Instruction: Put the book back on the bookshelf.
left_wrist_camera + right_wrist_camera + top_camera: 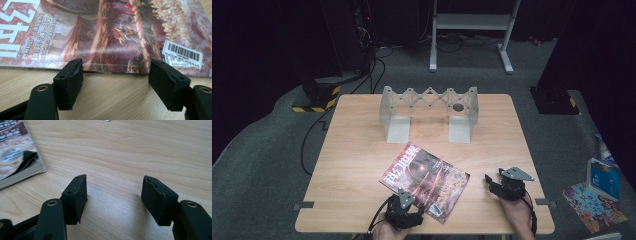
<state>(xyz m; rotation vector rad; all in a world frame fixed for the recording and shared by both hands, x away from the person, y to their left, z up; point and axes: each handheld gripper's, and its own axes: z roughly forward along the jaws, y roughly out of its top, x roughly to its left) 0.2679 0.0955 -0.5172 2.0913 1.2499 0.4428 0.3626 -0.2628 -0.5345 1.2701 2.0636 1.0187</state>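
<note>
high view: magazine lies flat on the wooden table, near-centre, turned at an angle, cover up. far of it stands a grey folding rack, well apart.

left gripper sits at the magazine's near edge, jaws spread wide and empty. left gripper view: both jaws rest low on the table just short of the magazine, the bound edge running between them, barcode label toward the right jaw. not touching it as far as i can tell.

right gripper is to the right of the magazine, apart from it, jaws also released, nothing between them. right gripper view: bare wood ahead, magazine corner at far left, page edges visible.

handling guess: light, thin, floppy, glossy cover so likely slippery. flat on the table means no gap for a jaw. best grip looks like the spine edge, stiffer there; pinch loose pages and it'll fan or sag.
</note>
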